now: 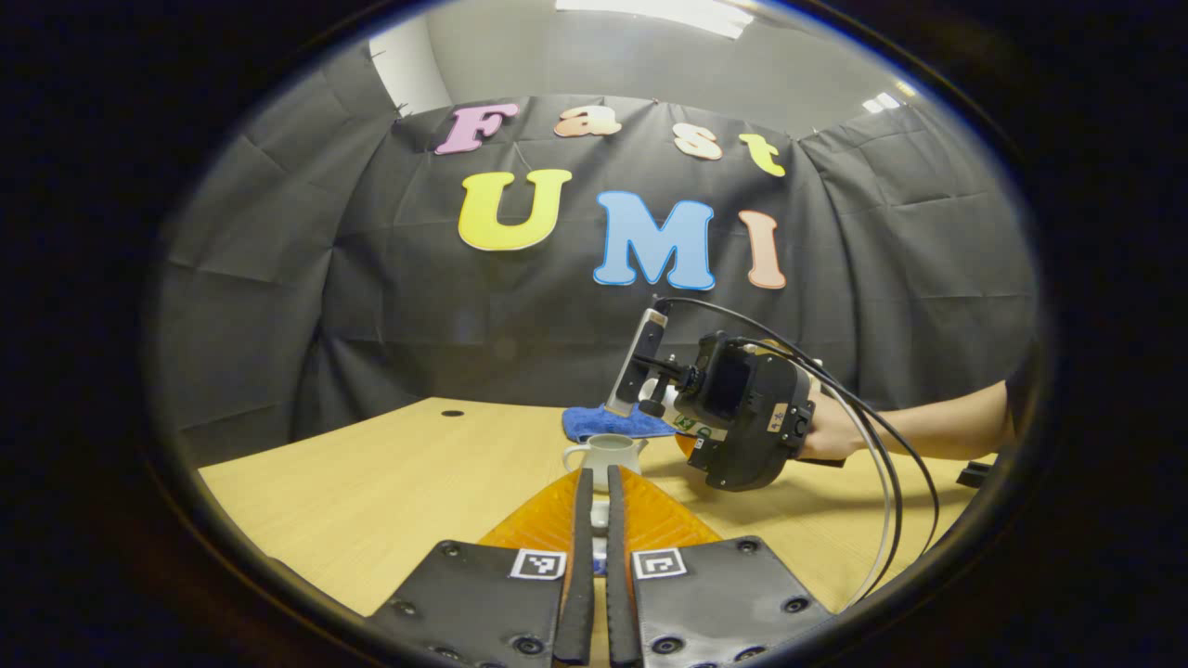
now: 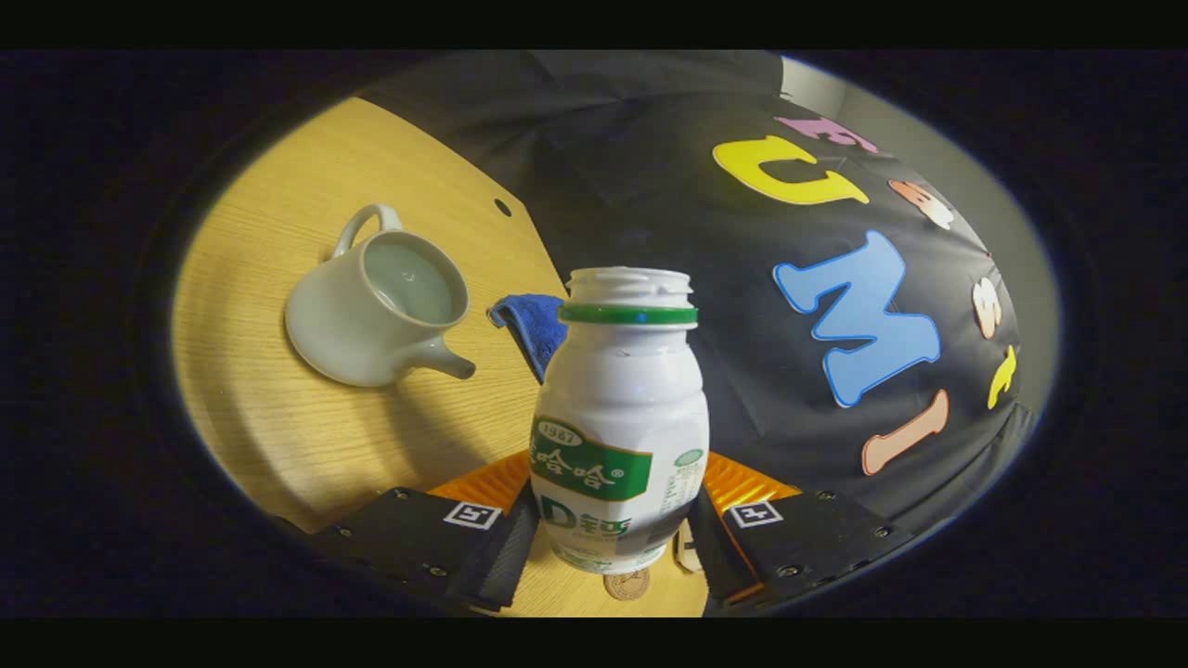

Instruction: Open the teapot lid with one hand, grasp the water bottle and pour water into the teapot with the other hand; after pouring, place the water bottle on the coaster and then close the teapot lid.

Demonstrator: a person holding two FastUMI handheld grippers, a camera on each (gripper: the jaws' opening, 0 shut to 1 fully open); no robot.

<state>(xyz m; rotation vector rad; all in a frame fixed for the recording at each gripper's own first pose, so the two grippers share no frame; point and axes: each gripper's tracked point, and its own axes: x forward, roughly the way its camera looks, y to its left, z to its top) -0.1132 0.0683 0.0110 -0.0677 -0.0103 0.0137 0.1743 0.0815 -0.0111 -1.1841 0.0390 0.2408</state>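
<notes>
Pale wood surface [image 1: 371,482] runs ahead of me under the black cloth booth wall. On it sits the teapot [image 2: 376,311], lid off, water visible inside, with a blue cloth [image 2: 534,325] just beyond it. My right tool [image 2: 613,538] has its 2 fingers pressed on either side of the white water bottle [image 2: 622,408], which stands uncapped and roughly upright in its own view, near the teapot. My left tool [image 1: 596,547] is almost closed on something small and pale; I cannot tell what it is.
</notes>
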